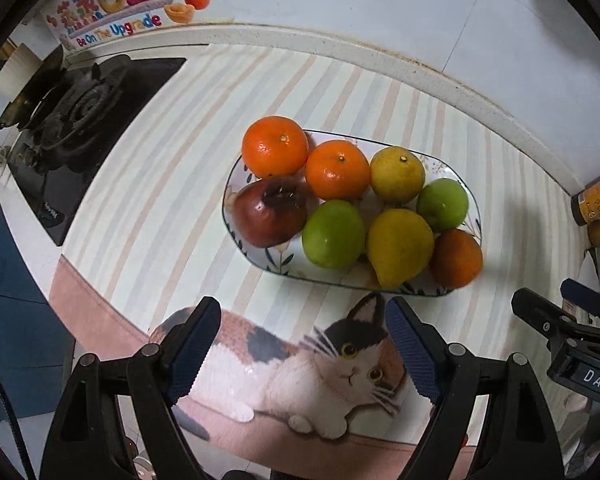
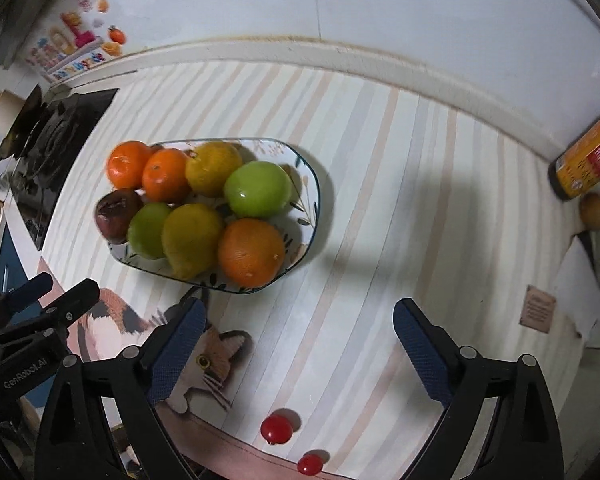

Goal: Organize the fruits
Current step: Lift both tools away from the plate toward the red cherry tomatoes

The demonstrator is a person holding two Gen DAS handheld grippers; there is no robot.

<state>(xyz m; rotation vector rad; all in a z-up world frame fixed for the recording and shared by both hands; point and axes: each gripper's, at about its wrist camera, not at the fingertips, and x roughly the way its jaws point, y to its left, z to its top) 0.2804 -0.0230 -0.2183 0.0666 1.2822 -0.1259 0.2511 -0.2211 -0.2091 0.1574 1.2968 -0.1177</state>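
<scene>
The fingers (image 1: 198, 344) of the left gripper (image 1: 304, 344) stand wide apart and hold nothing, hovering over the cat picture (image 1: 340, 372) at the desk's near edge, just short of the plate (image 1: 236, 184). That plate sits mid-desk on the striped mat (image 1: 160, 184), right of the stove (image 1: 72, 120), heaped with two oranges (image 1: 275, 146), a dark red fruit (image 1: 270, 212), green apples (image 1: 332, 234), yellow fruits (image 1: 398, 246) and another orange (image 1: 458, 258). The right gripper (image 2: 300, 344) is likewise spread and empty, with two small red fruits (image 2: 276, 429) at the near edge and a jar (image 2: 586, 160) at the far right corner.
</scene>
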